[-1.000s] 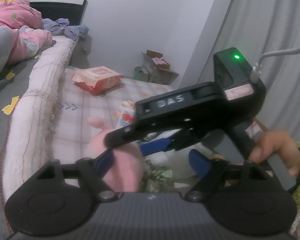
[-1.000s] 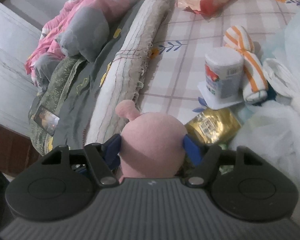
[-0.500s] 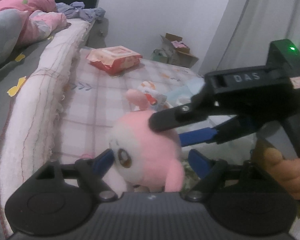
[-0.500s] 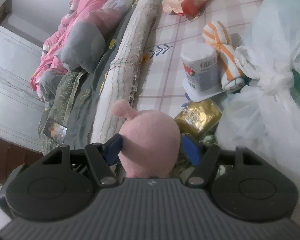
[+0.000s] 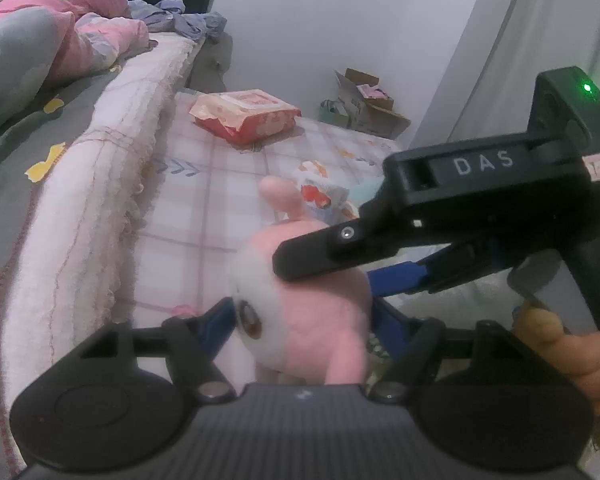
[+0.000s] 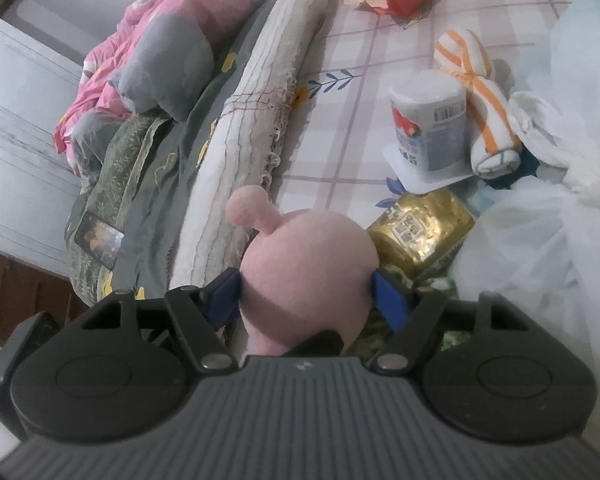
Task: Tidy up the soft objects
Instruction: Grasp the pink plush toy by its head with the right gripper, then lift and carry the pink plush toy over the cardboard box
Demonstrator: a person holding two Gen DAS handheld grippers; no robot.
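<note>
A pink plush toy (image 5: 312,320) with a white face and one ear hangs above the checked mat (image 5: 204,216). In the left wrist view it sits between the blue pads of my left gripper (image 5: 304,320). Those jaws are closing and the pads touch its sides. My right gripper (image 5: 332,272) reaches in from the right, one black finger over the toy and one blue pad behind it. In the right wrist view the toy (image 6: 308,264) fills my right gripper (image 6: 306,292). Its jaws are opening slightly, with the pads still against the toy.
On the mat lie a red wipes pack (image 5: 246,120), a tissue roll (image 6: 428,128), a striped rolled towel (image 6: 476,100), a gold packet (image 6: 416,232) and a white plastic bag (image 6: 548,220). A rolled mattress edge (image 5: 80,220) and bedding lie to the left. Cardboard boxes (image 5: 364,100) stand at the far wall.
The toy has come in between my left gripper's pads, which have narrowed onto it. My right gripper has kept its hold, its pads spreading slightly.
</note>
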